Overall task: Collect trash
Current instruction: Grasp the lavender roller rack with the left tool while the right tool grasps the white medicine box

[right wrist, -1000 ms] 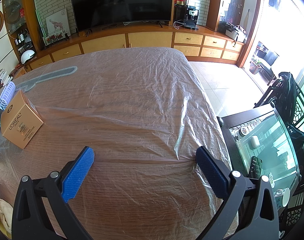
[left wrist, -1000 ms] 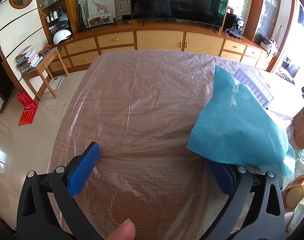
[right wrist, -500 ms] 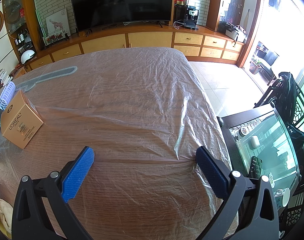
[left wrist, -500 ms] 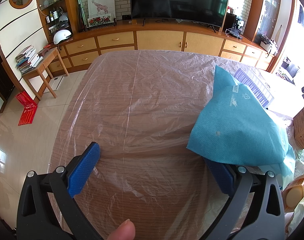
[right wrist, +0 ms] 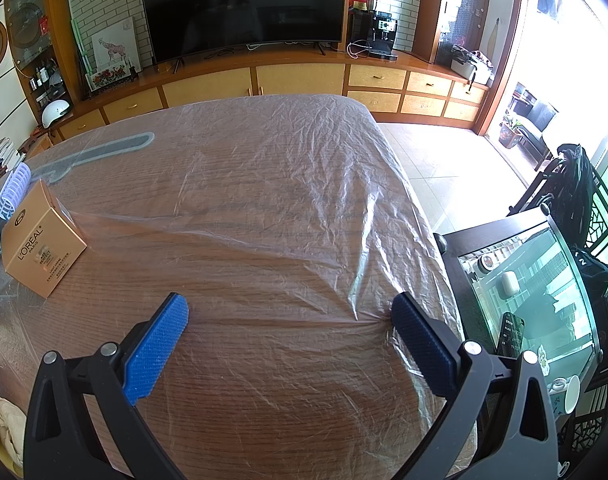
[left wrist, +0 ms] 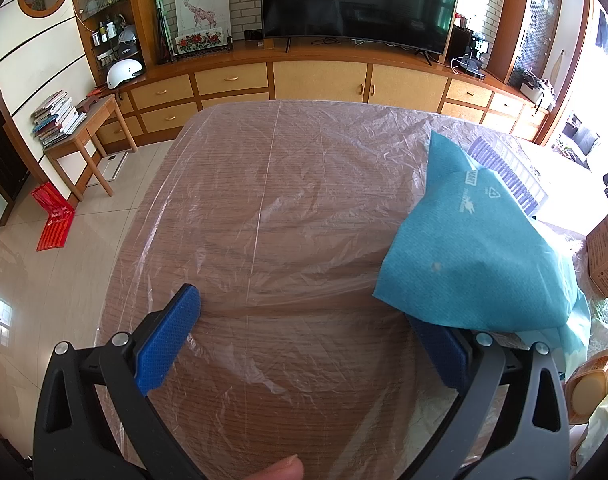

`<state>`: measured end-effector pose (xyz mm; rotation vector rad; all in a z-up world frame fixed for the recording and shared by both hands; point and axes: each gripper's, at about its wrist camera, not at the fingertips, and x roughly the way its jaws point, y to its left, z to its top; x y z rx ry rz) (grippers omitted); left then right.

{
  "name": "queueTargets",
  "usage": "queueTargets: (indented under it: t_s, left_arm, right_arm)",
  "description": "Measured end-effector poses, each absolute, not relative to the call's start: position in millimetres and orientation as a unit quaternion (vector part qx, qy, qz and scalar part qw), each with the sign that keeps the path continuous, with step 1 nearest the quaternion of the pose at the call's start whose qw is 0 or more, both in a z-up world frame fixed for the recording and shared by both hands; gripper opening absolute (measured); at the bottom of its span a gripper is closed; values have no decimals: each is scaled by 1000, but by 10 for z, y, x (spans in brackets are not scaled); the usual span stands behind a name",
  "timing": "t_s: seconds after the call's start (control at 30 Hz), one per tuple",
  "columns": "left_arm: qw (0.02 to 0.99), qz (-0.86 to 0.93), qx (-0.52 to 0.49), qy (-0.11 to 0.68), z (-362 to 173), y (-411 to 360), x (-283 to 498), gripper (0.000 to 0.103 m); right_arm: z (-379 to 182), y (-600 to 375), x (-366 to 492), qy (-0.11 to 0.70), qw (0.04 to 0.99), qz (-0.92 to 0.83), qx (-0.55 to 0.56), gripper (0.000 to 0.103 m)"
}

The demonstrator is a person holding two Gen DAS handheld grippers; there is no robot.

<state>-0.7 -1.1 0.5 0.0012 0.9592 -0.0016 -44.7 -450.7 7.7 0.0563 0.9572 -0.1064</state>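
My left gripper (left wrist: pixel 299 312) is open and empty, low over the plastic-covered wooden table (left wrist: pixel 271 208). A teal bag (left wrist: pixel 476 256) lies just right of it and covers the tip of its right finger. A tan cardboard box (left wrist: pixel 604 256) and a small orange container (left wrist: pixel 592 388) sit at the right edge. My right gripper (right wrist: pixel 287 312) is open and empty over bare table. A tan L'Oreal box (right wrist: pixel 43 248) stands to its left, with a lilac ribbed item (right wrist: pixel 13 192) and crumpled white paper (right wrist: pixel 7 428) beyond.
A striped white-and-blue package (left wrist: pixel 508 168) lies behind the teal bag. A grey flat shape (right wrist: pixel 99 152) lies under the plastic at the far left. A glass-topped side table (right wrist: pixel 536 292) stands off the table's right edge. A TV cabinet (left wrist: pixel 320 76) runs along the back.
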Motion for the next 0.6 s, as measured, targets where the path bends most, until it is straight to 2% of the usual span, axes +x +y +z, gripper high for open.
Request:
queueTargets:
  t_s: [0.23,0.33,0.43,0.6]
  left_arm:
    - [887,-1,0,461,13,-25,-17,102]
    - [885,-16,10,465,17,-28,-31,102]
    - [882,-31,-9,469,136,-5,-151,101]
    - [902,-41,18,429,447,-6,-547,101]
  right_arm:
    - [75,-4557,-433,460,886,-55,28,99]
    - [128,-4607,-444,487,869,-66,55,99]
    - [337,-4582,-526,470,878,-67,62,99]
    - [847,-4240,-946,426,903,-56,8,99]
